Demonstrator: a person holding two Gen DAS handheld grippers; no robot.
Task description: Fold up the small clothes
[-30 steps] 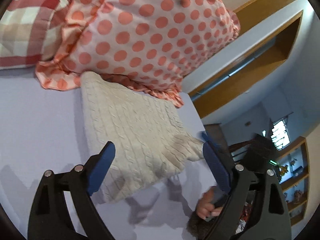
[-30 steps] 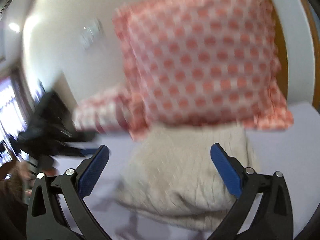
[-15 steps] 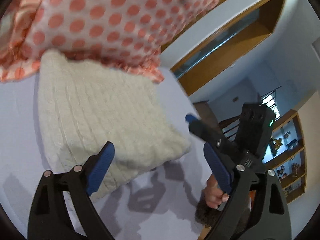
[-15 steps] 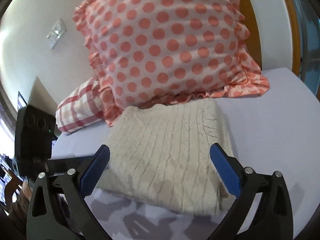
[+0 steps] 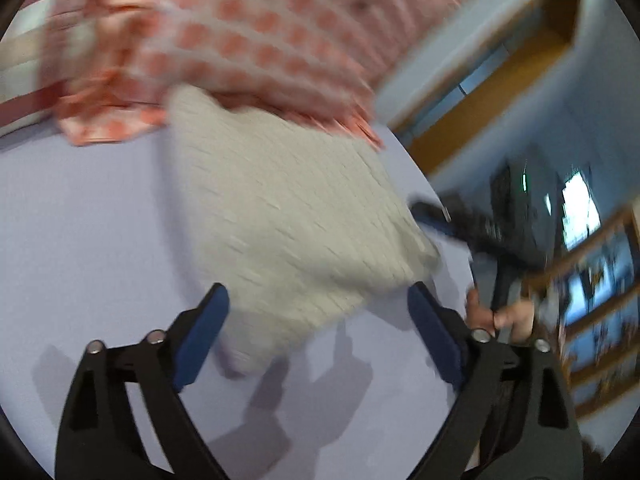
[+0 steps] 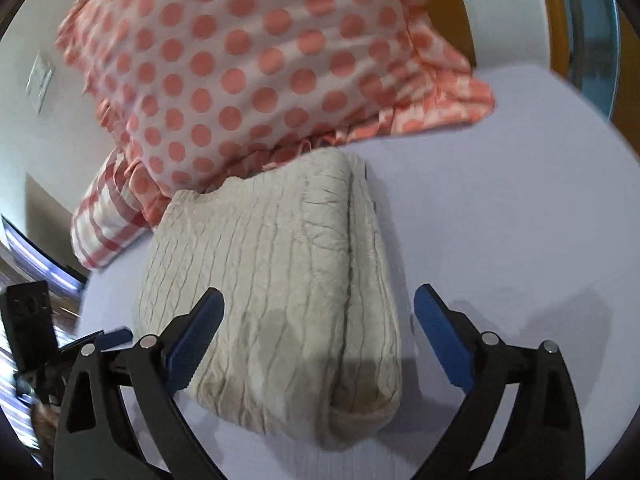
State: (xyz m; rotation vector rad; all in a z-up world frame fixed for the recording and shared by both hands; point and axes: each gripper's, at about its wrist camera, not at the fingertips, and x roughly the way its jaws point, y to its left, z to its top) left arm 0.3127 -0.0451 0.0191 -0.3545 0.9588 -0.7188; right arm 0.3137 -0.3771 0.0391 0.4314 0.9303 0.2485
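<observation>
A cream cable-knit sweater (image 6: pixel 276 280) lies folded in a thick rectangle on the lilac bed sheet (image 6: pixel 500 220), its far edge against a pink polka-dot pillow (image 6: pixel 240 60). My right gripper (image 6: pixel 320 324) is open and empty, held just above the sweater's near end. In the blurred left wrist view the sweater (image 5: pixel 288 216) lies ahead of my left gripper (image 5: pixel 316 320), which is open and empty over the near corner. The right gripper (image 5: pixel 460 224) shows there at the sweater's right corner.
A red-and-white checked pillow (image 6: pixel 104 228) lies left of the polka-dot pillow. A wooden-framed window (image 5: pixel 500 64) and shelves (image 5: pixel 600 320) stand beyond the bed's right edge. The left gripper's body (image 6: pixel 28 328) shows at the left in the right wrist view.
Both grippers have moved in closer over the sweater's near end. The left view has swung and is blurred by motion. The sweater has not changed shape.
</observation>
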